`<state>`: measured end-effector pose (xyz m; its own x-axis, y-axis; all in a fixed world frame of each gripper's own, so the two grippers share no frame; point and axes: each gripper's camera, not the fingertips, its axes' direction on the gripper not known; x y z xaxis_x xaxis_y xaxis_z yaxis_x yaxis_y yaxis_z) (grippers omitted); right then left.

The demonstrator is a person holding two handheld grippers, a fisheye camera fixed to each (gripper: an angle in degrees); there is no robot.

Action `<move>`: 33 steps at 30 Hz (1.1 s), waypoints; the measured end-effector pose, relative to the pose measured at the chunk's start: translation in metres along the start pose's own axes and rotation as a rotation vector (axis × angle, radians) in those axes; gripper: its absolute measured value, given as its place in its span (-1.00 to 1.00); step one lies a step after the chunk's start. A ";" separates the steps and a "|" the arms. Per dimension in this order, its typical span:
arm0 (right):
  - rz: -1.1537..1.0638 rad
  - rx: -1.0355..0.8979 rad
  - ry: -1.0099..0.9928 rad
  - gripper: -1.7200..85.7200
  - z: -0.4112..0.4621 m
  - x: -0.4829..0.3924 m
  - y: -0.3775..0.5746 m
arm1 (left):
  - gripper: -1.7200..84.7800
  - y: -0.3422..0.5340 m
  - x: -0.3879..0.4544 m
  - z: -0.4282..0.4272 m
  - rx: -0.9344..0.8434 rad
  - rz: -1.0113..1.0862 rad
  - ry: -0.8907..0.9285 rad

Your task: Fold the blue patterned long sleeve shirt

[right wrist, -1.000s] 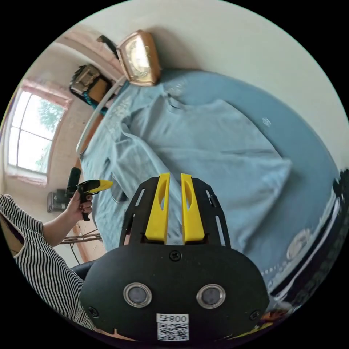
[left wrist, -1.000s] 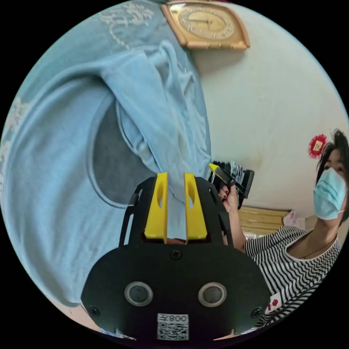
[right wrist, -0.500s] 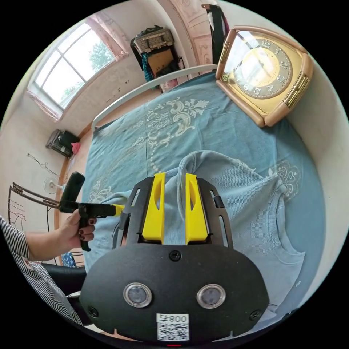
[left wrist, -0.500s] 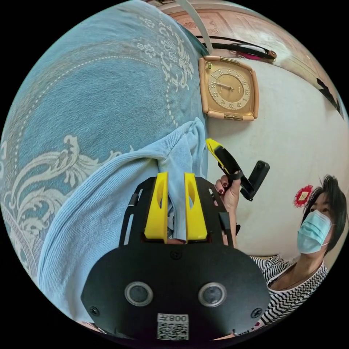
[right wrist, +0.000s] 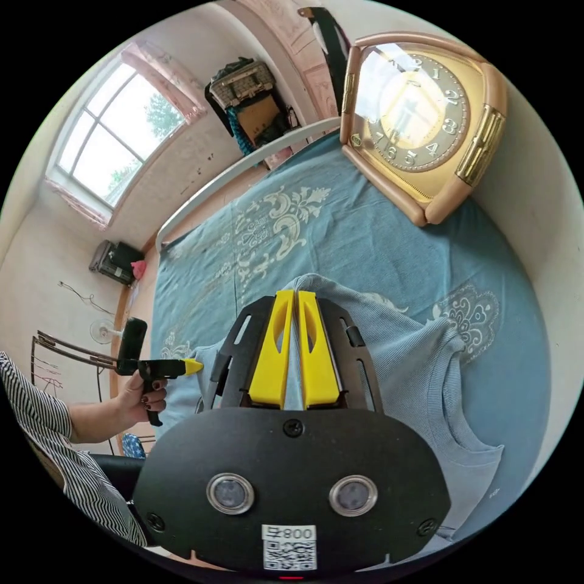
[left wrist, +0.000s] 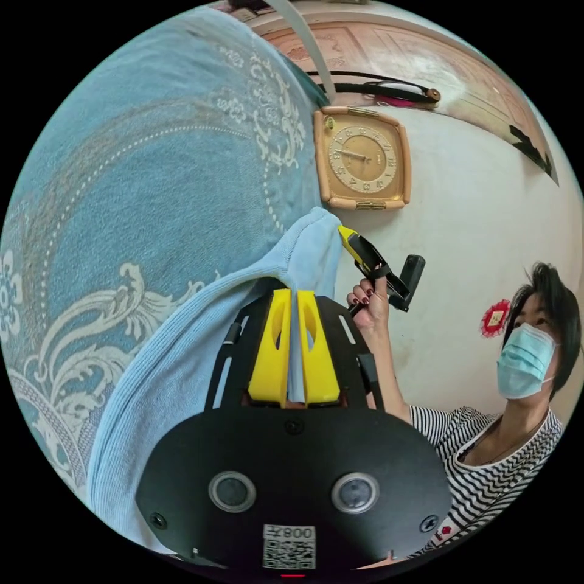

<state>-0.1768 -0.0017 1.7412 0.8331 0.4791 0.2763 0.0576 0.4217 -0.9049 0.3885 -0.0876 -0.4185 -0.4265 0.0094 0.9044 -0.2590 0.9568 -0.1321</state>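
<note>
Up close in the left gripper view, the left gripper (left wrist: 289, 296) has its two yellow fingers (left wrist: 272, 347) drawn nearly together, pinching a fold of the light blue ribbed shirt (left wrist: 182, 359) that runs up between them. From there the shirt drapes away toward the lower left of that view, over a blue bedspread (left wrist: 152, 182) with a pale scroll pattern. Just beyond the pinched fold, the right gripper (left wrist: 350, 238) points its yellow tip at the same raised edge of cloth, held in the person's hand (left wrist: 368, 302). A square gold clock (left wrist: 361, 159) leans against the white wall at the edge of the bed.

Likewise in the right gripper view, the right gripper (right wrist: 291, 298) shows its fingers (right wrist: 272, 356) pressed almost closed on a ridge of the shirt (right wrist: 413, 371), which passes between them. The rest of the shirt lies spread on the bedspread (right wrist: 340, 243) to the right in that view, its neck opening toward the lower right. At the left, the left gripper (right wrist: 193, 365) is gripped in the person's other hand (right wrist: 143, 395), its yellow tip touching the shirt's far edge. The clock (right wrist: 420, 121) stands beyond the shirt, and a window (right wrist: 115, 146) is at the upper left.
</note>
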 end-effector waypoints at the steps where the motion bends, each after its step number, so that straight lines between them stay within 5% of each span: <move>1: 0.014 0.017 -0.017 -0.93 -0.005 0.005 -0.002 | -0.91 -0.001 0.005 -0.003 0.010 0.019 -0.008; 10: 0.005 -0.181 0.044 -0.88 0.046 0.005 -0.010 | -0.90 -0.009 0.017 -0.001 0.052 -0.020 -0.048; 15: 0.071 -0.066 0.015 -0.85 0.014 0.014 0.023 | -0.91 -0.002 0.045 -0.008 0.079 -0.018 -0.045; 20: 0.139 0.118 -0.030 -0.90 -0.050 0.013 0.128 | -0.94 0.001 0.104 0.008 0.004 0.140 -0.042; 28: 0.213 -0.157 0.240 -0.96 -0.014 -0.026 0.292 | -0.95 0.000 0.182 0.104 -0.297 0.427 -0.417; 33: 0.254 -0.081 0.207 -0.96 -0.015 -0.021 0.335 | -0.95 0.005 0.219 0.119 -0.303 0.434 -0.431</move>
<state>-0.1672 0.1179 1.4272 0.9201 0.3908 -0.0259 -0.1299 0.2423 -0.9615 0.1903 -0.1157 -0.2696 -0.7601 0.3541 0.5449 0.2407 0.9323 -0.2700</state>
